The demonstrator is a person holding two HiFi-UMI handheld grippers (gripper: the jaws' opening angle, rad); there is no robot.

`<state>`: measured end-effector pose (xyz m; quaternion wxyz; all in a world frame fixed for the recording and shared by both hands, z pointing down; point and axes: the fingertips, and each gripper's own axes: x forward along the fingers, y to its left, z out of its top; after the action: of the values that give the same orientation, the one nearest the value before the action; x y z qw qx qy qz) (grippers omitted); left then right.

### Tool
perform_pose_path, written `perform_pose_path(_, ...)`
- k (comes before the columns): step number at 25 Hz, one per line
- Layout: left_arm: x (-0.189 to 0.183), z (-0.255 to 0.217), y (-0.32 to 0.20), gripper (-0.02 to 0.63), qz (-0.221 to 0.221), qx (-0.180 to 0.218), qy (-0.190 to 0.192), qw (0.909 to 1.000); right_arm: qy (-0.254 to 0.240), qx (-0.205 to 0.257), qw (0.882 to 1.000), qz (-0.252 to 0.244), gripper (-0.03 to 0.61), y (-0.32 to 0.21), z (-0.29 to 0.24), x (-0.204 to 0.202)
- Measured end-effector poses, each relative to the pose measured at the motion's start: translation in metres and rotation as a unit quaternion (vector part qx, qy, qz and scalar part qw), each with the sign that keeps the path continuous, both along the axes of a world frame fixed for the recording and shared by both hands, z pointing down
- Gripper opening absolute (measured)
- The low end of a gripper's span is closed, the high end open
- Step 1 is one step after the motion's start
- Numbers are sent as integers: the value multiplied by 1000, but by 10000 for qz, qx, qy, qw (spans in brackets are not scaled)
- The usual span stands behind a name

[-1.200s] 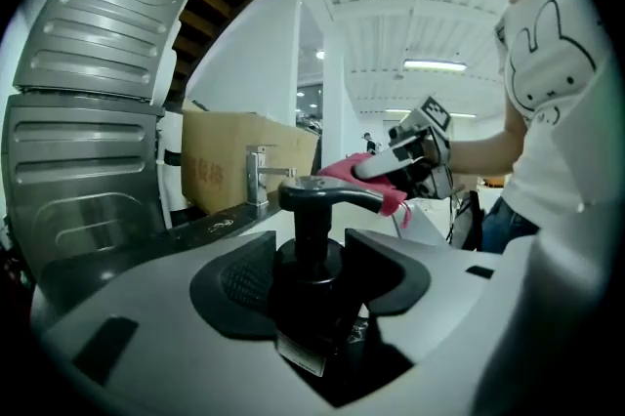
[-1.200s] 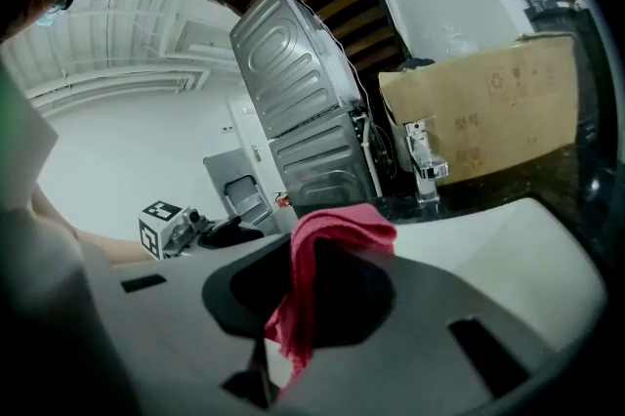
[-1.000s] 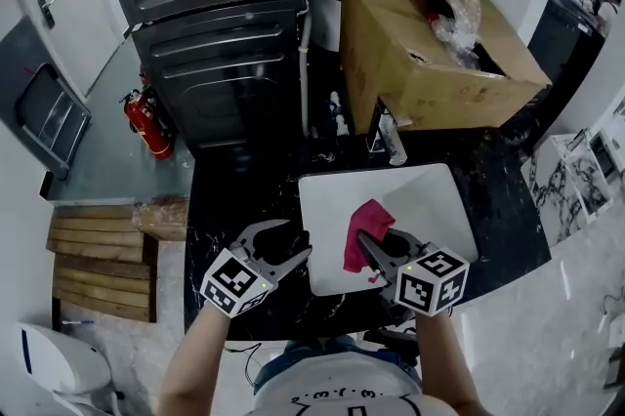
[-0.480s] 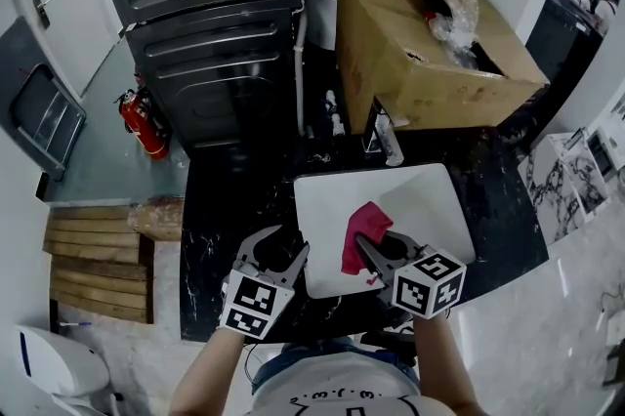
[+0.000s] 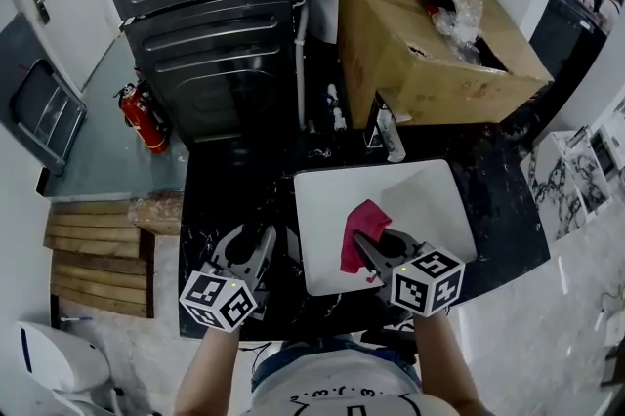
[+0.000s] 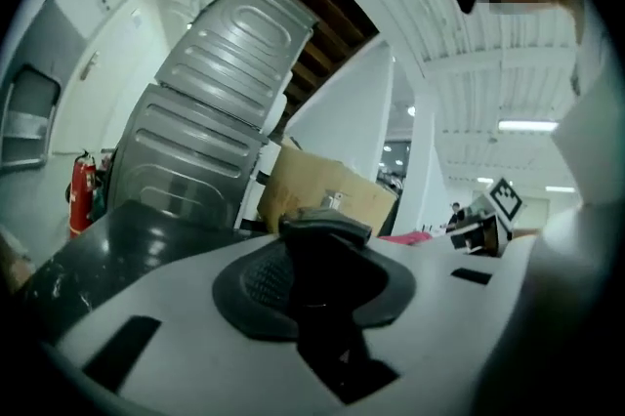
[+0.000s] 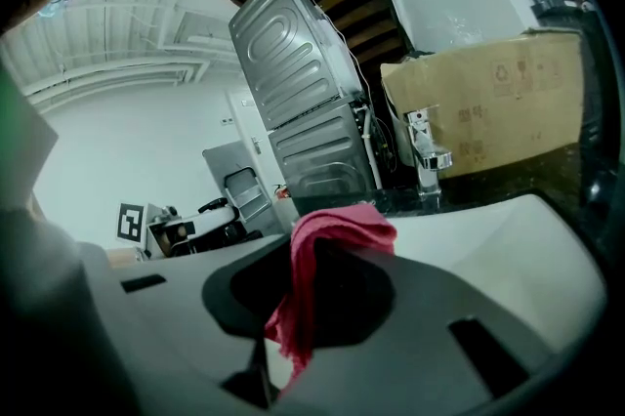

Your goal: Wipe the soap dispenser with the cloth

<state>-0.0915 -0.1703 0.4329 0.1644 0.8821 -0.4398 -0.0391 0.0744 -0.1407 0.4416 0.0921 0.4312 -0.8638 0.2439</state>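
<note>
**Cloth held over the sink**

Head view: the right gripper's (image 5: 366, 243) fingers clamp the pink cloth (image 5: 361, 227) over the sink's (image 5: 430, 199) near edge. A cardboard box (image 5: 420, 53) crowds the faucet (image 5: 389, 136) behind.
Left gripper view: the left gripper's (image 6: 322, 228) fingers, just closing, stand slightly apart and empty.
Right gripper view: sink open ahead.
</note>
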Motion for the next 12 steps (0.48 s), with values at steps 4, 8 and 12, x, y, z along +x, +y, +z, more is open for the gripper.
perform_pose_path(4,-35,-7,-12,100,-389,-356,1794,9824,2,21,10000,-74,57,-1,-2,-5)
perform_pose_path(8,-56,-14,-22,100,-548,-680,3548,9309,21,133,9996,-231,57,-4,-7,-17)
perform_pose_path(12,-57,-31,-26,100,-430,-731,4372,8954,68,404,9982,-433,57,-17,-17,-34)
